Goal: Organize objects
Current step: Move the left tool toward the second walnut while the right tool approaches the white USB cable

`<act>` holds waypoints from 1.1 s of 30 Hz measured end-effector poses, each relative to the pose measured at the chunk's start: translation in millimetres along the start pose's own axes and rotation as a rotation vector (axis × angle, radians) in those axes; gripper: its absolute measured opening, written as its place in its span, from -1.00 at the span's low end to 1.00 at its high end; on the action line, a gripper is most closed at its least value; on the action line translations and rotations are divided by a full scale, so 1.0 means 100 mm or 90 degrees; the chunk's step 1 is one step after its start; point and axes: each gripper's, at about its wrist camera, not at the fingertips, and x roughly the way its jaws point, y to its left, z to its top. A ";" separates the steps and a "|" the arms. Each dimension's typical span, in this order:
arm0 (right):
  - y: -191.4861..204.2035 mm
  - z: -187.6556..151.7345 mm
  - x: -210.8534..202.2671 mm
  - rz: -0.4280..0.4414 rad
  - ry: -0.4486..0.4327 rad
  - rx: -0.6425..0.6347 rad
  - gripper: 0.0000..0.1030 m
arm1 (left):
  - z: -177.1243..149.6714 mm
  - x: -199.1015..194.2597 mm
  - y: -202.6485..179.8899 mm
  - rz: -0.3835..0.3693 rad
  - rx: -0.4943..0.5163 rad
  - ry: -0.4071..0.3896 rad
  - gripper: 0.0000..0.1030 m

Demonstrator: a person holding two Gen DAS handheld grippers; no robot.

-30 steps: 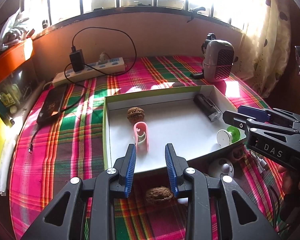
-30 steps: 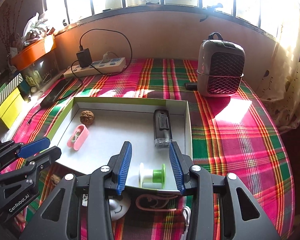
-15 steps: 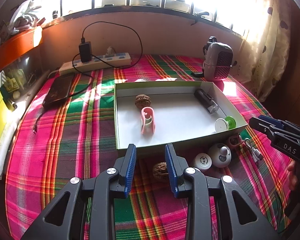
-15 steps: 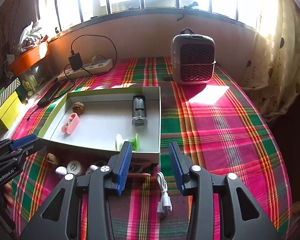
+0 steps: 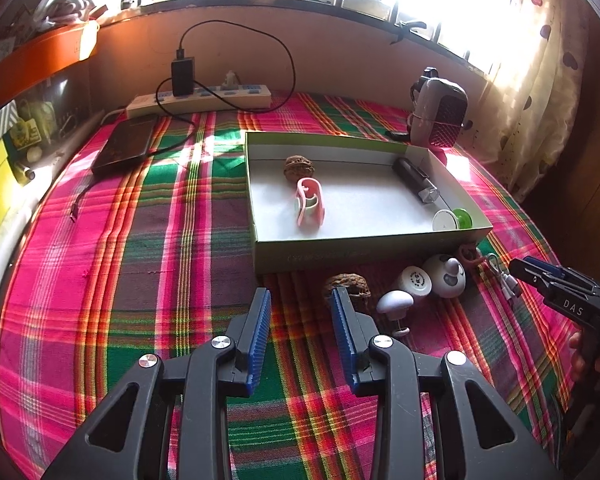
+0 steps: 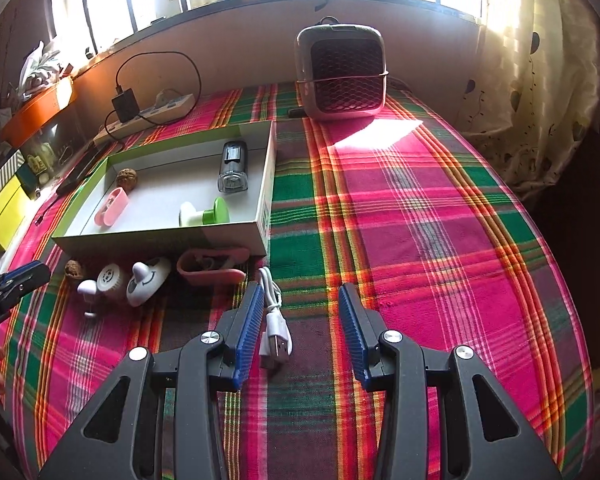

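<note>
A shallow green-edged box [image 5: 372,246] [image 6: 160,240] on the plaid cloth holds a walnut [image 5: 299,166], a pink case [image 5: 310,202], a black device [image 5: 414,180] and a green-and-white spool [image 5: 452,220]. In front of the box lie a second walnut [image 5: 348,286], a white knob [image 5: 396,302], two white round items [image 5: 416,282] [image 5: 446,276], a pink case [image 6: 210,266] and a white USB cable [image 6: 274,312]. My left gripper [image 5: 300,308] is open and empty, just left of the loose walnut. My right gripper [image 6: 298,308] is open and empty over the cable's end.
A small heater [image 6: 342,74] stands at the back right. A power strip with a charger [image 5: 200,98] and a dark tablet [image 5: 126,148] lie at the back left. Yellow boxes [image 6: 2,210] and an orange planter [image 5: 40,58] line the left edge. A curtain [image 6: 532,92] hangs at the right.
Both grippers have pulled back from the box and apart, so the loose items in front of it now show. Both stay open and empty.
</note>
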 end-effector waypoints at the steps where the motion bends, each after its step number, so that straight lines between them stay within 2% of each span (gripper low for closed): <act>1: 0.01 -0.01 0.01 0.004 0.002 -0.002 -0.21 | -0.01 0.00 0.00 -0.006 0.000 0.001 -0.38; 9: 0.09 -0.06 0.12 0.021 0.022 -0.021 -0.21 | -0.01 0.09 -0.07 -0.045 0.004 0.027 -0.35; 10: 0.10 -0.07 0.13 0.022 0.024 -0.024 -0.18 | 0.00 0.11 -0.08 -0.047 0.004 0.031 -0.35; 11: 0.11 -0.07 0.15 0.022 0.027 -0.027 -0.05 | 0.00 0.12 -0.09 -0.048 0.004 0.033 -0.35; 13: 0.12 -0.08 0.17 0.025 0.030 -0.033 0.08 | 0.03 0.13 -0.11 -0.049 0.006 0.032 -0.35; 25: 0.20 -0.05 0.23 -0.012 0.033 -0.079 0.08 | 0.09 0.28 -0.19 -0.040 0.012 0.051 -0.35; 33: 0.15 -0.05 0.22 -0.024 0.032 -0.080 0.08 | 0.12 0.36 -0.22 -0.035 0.019 0.062 -0.34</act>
